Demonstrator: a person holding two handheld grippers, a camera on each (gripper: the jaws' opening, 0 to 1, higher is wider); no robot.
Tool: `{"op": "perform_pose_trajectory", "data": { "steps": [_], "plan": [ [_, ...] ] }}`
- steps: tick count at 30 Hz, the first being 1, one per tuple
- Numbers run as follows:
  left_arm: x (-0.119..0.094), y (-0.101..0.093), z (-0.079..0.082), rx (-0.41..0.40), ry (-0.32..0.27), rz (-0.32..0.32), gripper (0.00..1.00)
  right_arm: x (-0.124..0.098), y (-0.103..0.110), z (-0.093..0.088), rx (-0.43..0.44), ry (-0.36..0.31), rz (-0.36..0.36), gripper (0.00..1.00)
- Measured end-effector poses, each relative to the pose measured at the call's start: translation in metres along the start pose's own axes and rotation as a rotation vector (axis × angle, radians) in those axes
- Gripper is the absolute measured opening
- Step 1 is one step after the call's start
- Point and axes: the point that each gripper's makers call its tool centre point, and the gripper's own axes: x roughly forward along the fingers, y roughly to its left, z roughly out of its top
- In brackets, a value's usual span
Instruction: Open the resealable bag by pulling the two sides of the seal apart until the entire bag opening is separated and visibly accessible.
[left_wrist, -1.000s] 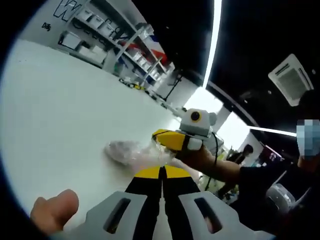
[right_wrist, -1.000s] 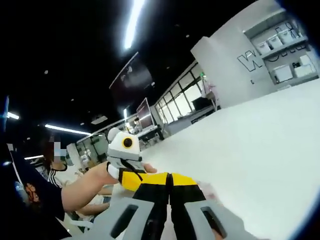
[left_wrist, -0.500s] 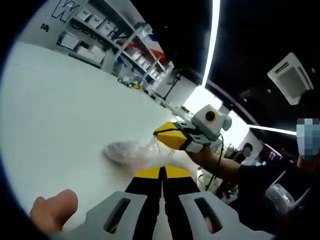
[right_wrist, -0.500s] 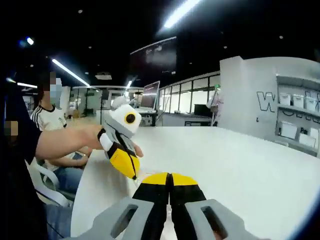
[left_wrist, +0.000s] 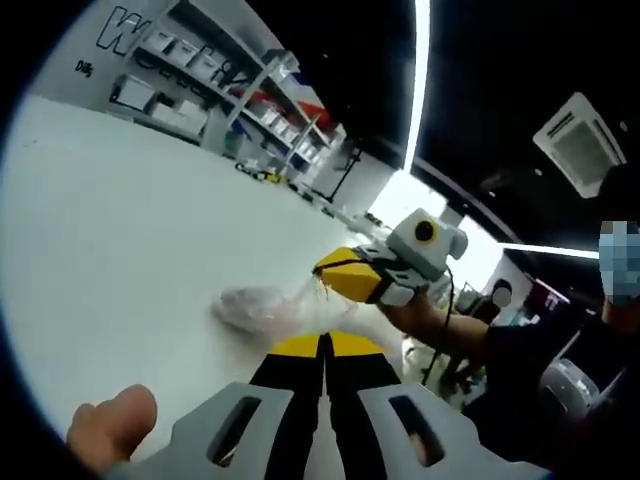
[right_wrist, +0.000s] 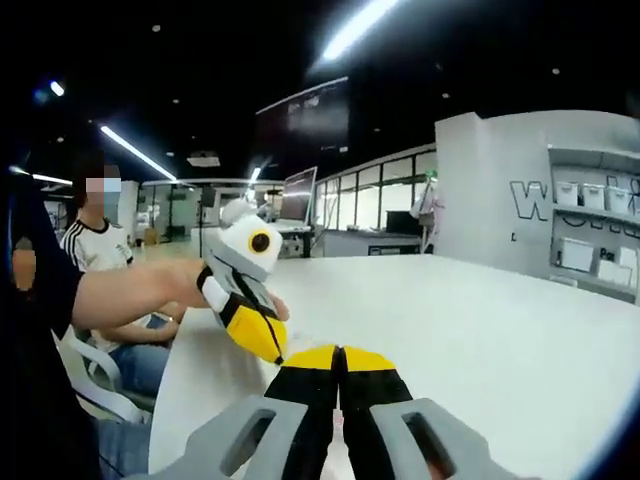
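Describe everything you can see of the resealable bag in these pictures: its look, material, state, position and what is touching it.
In the left gripper view, the resealable bag is clear, thin, crinkled plastic, lying partly on the white table. Its far end rests bunched on the tabletop; the near end rises toward the two tools. The left tool has its jaws together at the bag's near edge, and the right tool meets the film from the right. Whether the seal has parted cannot be told.
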Motion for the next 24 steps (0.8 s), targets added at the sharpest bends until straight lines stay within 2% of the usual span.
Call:
{"op": "perform_pose_trajectory", "data": {
  "steps": [10,13,15,24],
  "plan": [
    [0.000,0.004,0.005,-0.006,-0.015,0.010,0.02,0.000,0.009,-0.001,0.014,-0.005,0.009,0.00],
    [0.000,0.003,0.007,-0.006,-0.034,0.015,0.13,0.000,0.010,0.001,0.019,-0.011,0.011,0.00],
    [-0.001,0.004,0.010,-0.009,-0.043,0.011,0.16,0.000,0.011,0.001,0.019,-0.010,0.012,0.00],
    [-0.001,0.004,0.009,-0.009,-0.046,0.019,0.16,-0.002,0.013,0.002,0.026,-0.017,0.009,0.00]
  ]
}}
